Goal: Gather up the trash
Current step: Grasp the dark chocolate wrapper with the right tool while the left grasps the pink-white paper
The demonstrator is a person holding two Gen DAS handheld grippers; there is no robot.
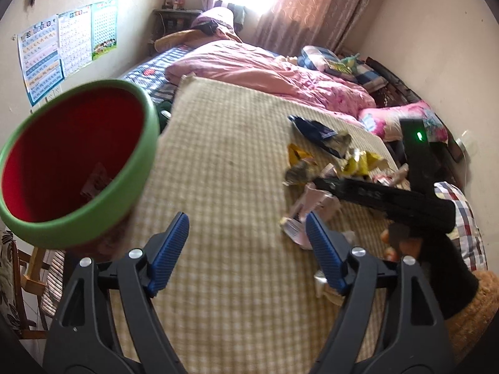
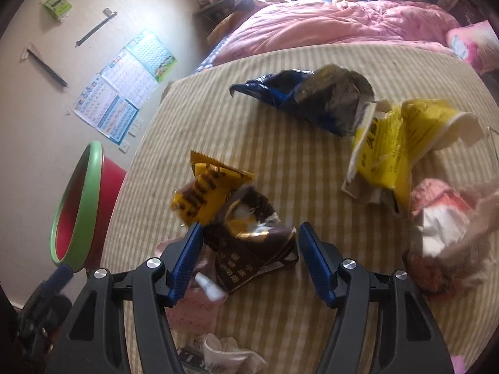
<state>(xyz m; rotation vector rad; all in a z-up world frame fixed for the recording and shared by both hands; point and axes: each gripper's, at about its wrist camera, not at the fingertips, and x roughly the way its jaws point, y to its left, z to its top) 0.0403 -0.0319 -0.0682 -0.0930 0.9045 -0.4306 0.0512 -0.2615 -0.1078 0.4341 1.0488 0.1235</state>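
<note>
Several wrappers are lying on the checked mattress (image 2: 280, 162). Right tool (image 2: 249, 249), jaws apart, is straddling the brown-gold wrapper (image 2: 249, 233) without clamping it. Left tool (image 1: 248, 243) is hanging apart and empty over bare mattress. Red bin (image 1: 75, 162) is sitting far left, off the bed edge. Risks, as I judge them: crinkly foil slipping out on closing, or pink paper (image 2: 190, 311) underneath getting pinched too and dropping short of the bin.

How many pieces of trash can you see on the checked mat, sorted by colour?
Right wrist view, as far as the blur allows:
Blue wrapper: 1
Yellow bag: 1
Orange-yellow packet: 1
Brown packet: 1
Pink-and-white wrappers: about 2
Total: about 6
</note>
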